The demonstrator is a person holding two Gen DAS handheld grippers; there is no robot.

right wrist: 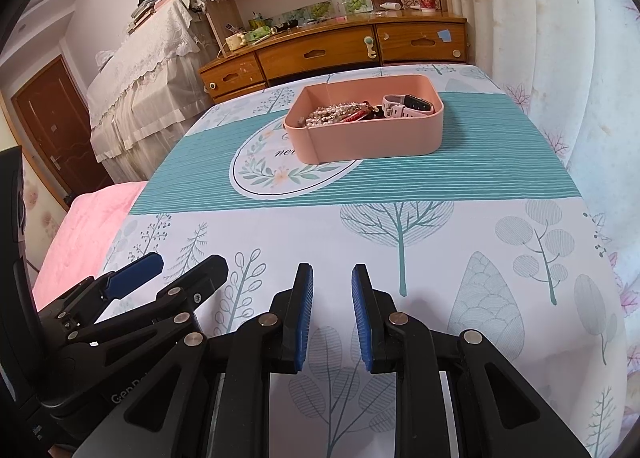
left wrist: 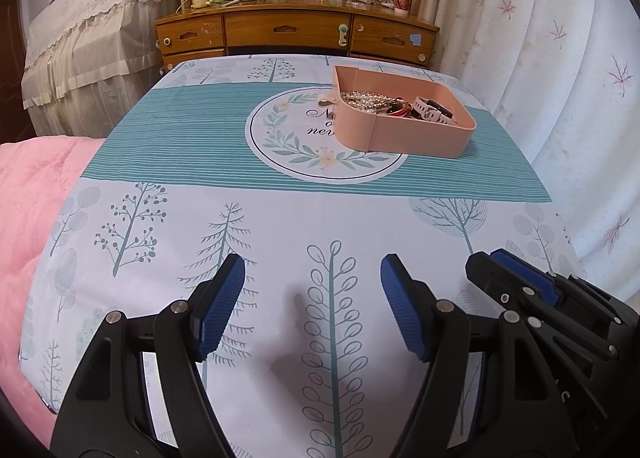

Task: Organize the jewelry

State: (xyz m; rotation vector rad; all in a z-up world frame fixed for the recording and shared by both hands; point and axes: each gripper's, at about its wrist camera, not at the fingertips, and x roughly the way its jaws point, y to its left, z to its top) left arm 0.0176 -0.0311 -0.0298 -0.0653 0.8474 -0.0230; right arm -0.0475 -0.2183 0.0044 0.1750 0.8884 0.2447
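Note:
A pink box stands on the far middle of the table, also in the right wrist view. It holds a pearl-like bead string, red and dark pieces and a white-strapped watch. My left gripper is open and empty above the near table edge. My right gripper is beside it, its jaws a narrow gap apart with nothing between them. The right gripper also shows in the left wrist view, the left one in the right wrist view.
The table wears a white and teal cloth with tree prints. A pink blanket lies to the left. A wooden desk with drawers and clutter stands behind. White curtains hang on the right.

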